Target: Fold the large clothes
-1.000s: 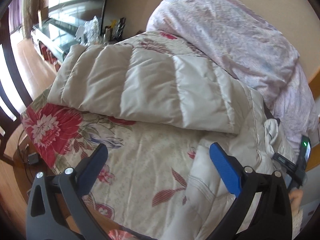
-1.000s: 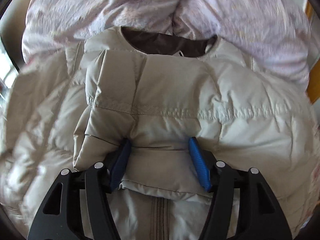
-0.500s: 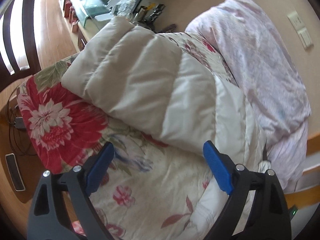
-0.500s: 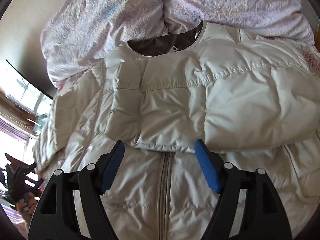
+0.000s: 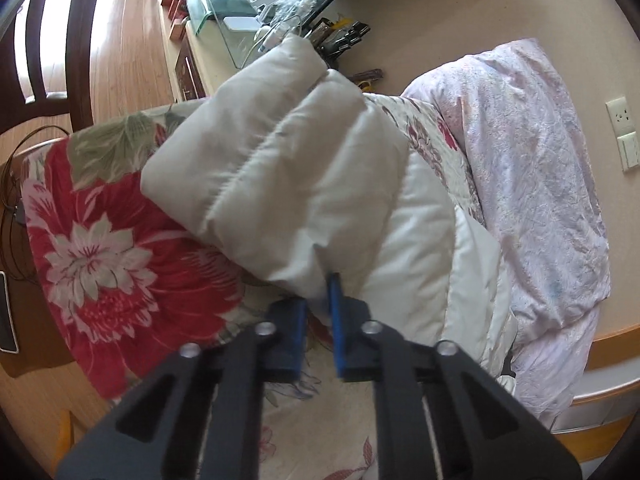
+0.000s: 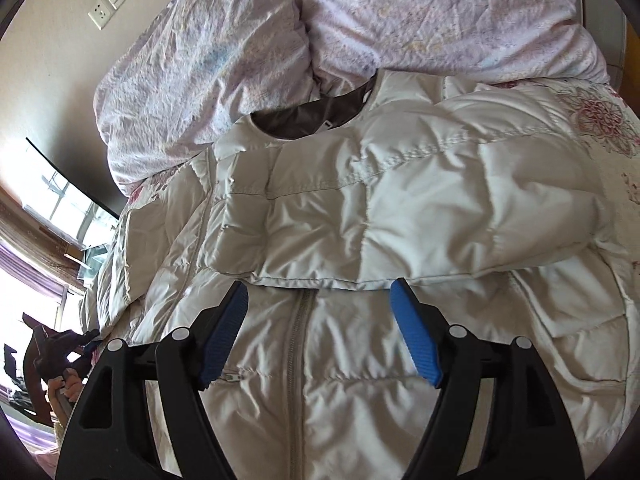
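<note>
- Cream quilted puffer jacket lies zip-up across the flower-print bed cover, filling the middle of my right view, its collar toward the crumpled pale lilac duvet at the top. One sleeve is already folded across the chest.
- My left hand-held gripper has just been closing and now pinches the edge of the other sleeve at centre frame.
- My right hand-held gripper stands wide above the zip, holding nothing.
- Risk, as I judge it: the pinch bites only a thin lip of slick, puffy fabric, so it may slip out when I lift.
- Carrying this sleeve over could drag the folded one askew.
</note>
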`<state>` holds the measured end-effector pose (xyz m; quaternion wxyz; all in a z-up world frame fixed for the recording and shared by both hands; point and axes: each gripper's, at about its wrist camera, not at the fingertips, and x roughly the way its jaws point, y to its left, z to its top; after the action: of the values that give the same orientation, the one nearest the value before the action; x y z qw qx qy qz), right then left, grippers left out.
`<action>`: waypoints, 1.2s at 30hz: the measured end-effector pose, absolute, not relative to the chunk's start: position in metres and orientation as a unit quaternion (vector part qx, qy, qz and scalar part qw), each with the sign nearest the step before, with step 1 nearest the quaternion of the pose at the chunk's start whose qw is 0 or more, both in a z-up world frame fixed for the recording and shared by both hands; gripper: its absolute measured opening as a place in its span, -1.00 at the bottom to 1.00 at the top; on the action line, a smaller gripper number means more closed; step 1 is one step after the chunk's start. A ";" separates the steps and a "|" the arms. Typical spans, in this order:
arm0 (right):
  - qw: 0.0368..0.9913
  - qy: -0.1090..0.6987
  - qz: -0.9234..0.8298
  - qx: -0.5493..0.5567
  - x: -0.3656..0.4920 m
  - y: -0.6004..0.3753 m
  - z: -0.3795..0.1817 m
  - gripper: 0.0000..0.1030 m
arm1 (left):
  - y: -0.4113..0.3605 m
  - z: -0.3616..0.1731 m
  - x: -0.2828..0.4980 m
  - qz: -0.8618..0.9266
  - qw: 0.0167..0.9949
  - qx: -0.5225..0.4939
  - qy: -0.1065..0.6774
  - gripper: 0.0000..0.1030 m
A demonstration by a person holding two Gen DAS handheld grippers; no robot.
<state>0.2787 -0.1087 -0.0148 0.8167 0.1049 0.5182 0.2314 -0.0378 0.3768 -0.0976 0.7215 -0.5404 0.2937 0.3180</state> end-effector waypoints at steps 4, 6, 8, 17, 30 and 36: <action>0.821 0.514 0.225 0.107 0.277 -0.125 -0.014 0.46 | 0.372 -0.064 -0.027 0.320 0.752 -0.501 0.286 -0.93; 0.823 0.511 0.222 0.110 0.277 -0.133 -0.013 0.46 | 0.366 -0.036 -0.018 0.308 0.775 -0.481 0.271 -0.93; 0.825 0.507 0.220 0.114 0.276 -0.141 -0.011 0.46 | 0.355 0.000 -0.002 0.289 0.803 -0.455 0.255 -0.94; 0.841 0.486 0.212 0.108 0.271 -0.173 -0.003 0.47 | 0.256 0.107 0.083 0.167 0.895 -0.349 0.222 -0.94; 0.853 0.477 0.186 0.104 0.268 -0.218 -0.008 0.47 | 0.095 0.092 0.180 0.010 0.921 -0.252 0.297 -0.94; 0.851 0.480 0.180 0.110 0.271 -0.224 -0.014 0.47 | 0.047 0.066 0.197 -0.005 0.921 -0.188 0.342 -0.93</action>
<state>0.2708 -0.2244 -0.0140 0.8514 0.1097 0.4802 0.1801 0.1968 0.0471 0.0660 0.9209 -0.1880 0.3415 -0.0051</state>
